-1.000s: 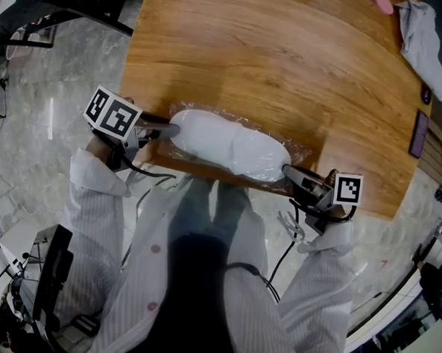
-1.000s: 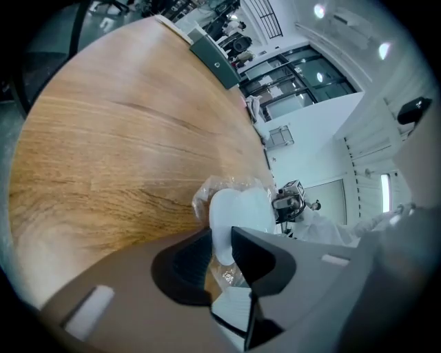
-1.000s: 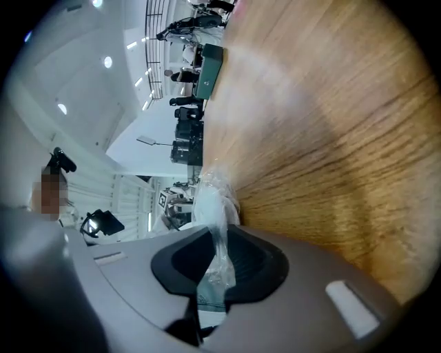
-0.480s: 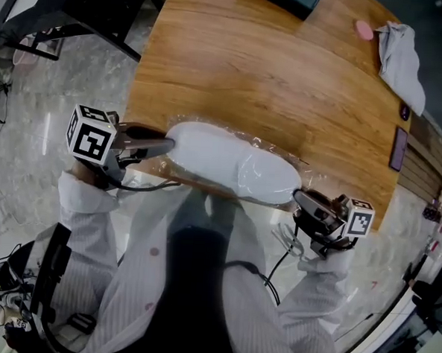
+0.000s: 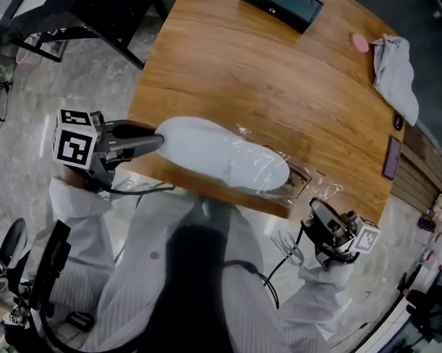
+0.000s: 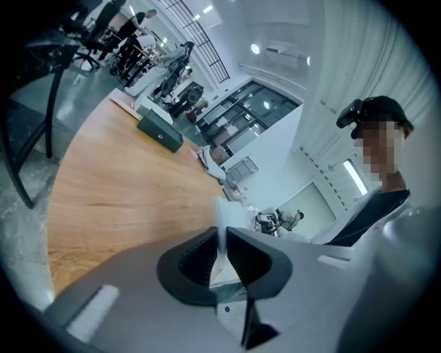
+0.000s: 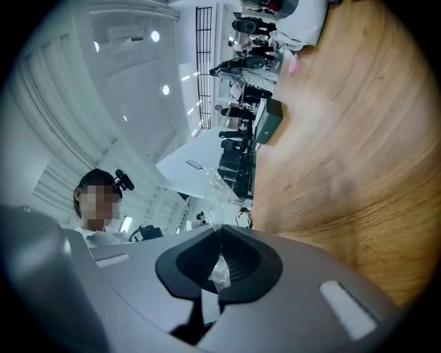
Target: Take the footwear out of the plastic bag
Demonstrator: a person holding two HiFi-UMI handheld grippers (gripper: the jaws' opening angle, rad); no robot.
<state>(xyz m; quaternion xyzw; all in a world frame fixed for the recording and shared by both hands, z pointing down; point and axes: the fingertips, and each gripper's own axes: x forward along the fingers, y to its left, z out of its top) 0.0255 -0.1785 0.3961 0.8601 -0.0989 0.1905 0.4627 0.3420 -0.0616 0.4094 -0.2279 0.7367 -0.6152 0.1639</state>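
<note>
A pair of white slippers point(image 5: 221, 155) lies along the wooden table's point(image 5: 235, 68) near edge. Their left part sticks out of a clear plastic bag point(image 5: 304, 181), which covers only their right end. My left gripper point(image 5: 160, 140) comes in from the left, and its jaws are closing on the slipper's thin white edge point(image 6: 222, 219), which stands pinched between them. My right gripper point(image 5: 315, 207) hangs just off the table's near right corner. It is shut on a crumpled end of the bag point(image 7: 215, 196).
A dark box point(image 5: 281, 5) sits at the table's far edge. At the far right lie a pink object point(image 5: 359, 43) and a grey cloth point(image 5: 396, 67), with a phone point(image 5: 392, 157) nearer. A black chair frame point(image 5: 104, 8) stands on the floor to the left.
The left gripper has drawn the slippers leftward, so more of them lies outside the bag. The right gripper has moved right and off the table edge, stretching the bag.
</note>
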